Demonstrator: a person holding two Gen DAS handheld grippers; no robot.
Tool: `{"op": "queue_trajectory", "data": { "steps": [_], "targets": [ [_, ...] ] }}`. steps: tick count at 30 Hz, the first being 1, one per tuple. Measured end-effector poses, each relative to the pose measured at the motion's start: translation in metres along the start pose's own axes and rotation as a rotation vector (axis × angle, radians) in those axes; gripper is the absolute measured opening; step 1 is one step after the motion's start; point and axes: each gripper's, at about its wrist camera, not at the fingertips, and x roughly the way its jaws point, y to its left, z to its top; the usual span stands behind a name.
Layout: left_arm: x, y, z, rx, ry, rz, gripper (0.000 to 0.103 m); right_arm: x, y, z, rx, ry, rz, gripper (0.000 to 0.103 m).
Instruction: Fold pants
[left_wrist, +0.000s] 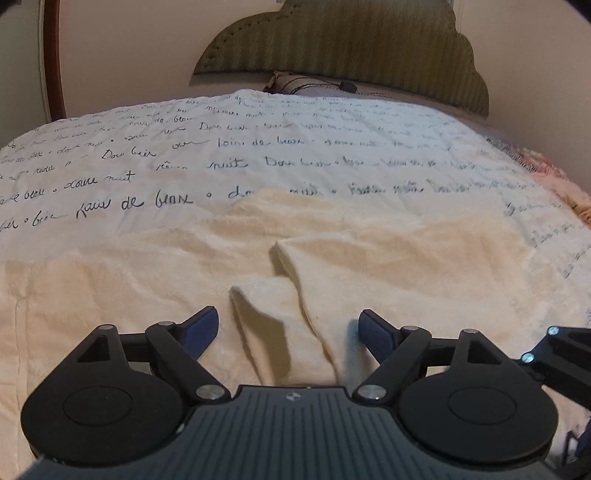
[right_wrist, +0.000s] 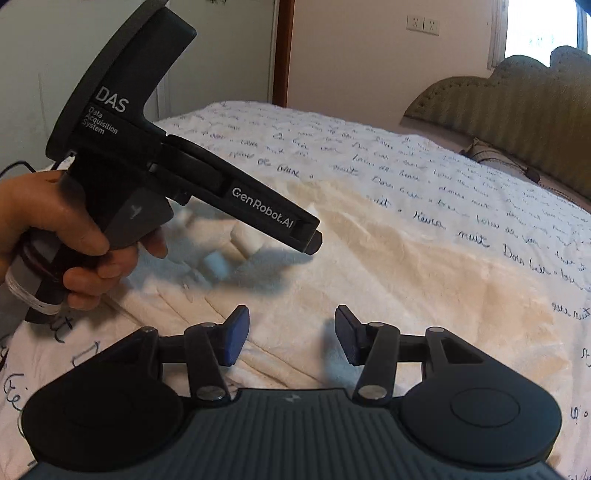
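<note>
Lying across the near part of the bedspread (left_wrist: 258, 147), the cream pants (left_wrist: 369, 258) are spread flat on the white, script-printed cover, and every position below is given relative to them. Your left gripper (left_wrist: 288, 326) hovers just above the pants with its blue-padded fingers spread wide and nothing between them; a folded ridge of the cream fabric runs up between the two pads without touching either that you can confirm. Your right gripper (right_wrist: 291, 334) likewise sits low over the pants (right_wrist: 388, 280), jaws parted, gripping nothing. From the right wrist view, your left hand (right_wrist: 48, 236) is wrapped round the handle of the left gripper's body, which is angled down toward the far-left part of the pants; whether its tip touches the fabric cannot be told. Beyond the pants, at the far end of the bedspread, stands a green padded headboard (left_wrist: 340, 40), with a pillow (left_wrist: 295, 84) at its foot.
</note>
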Motion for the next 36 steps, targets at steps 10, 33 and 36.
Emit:
{"op": "queue_trajectory", "data": {
  "steps": [10,33,36],
  "targets": [
    [-0.008,-0.002,-0.003,-0.009,-0.018,0.052,0.093,-0.006,0.000,-0.012,0.076,-0.029,-0.040,0.061],
    [-0.042,0.035,-0.020,-0.070,-0.039,0.101,0.098,-0.002,-0.002,-0.015,0.128,-0.005,-0.230,0.083],
    [-0.047,0.038,-0.023,-0.068,-0.044,0.106,0.100,-0.001,-0.002,-0.014,0.128,0.008,-0.250,0.093]
  ]
}}
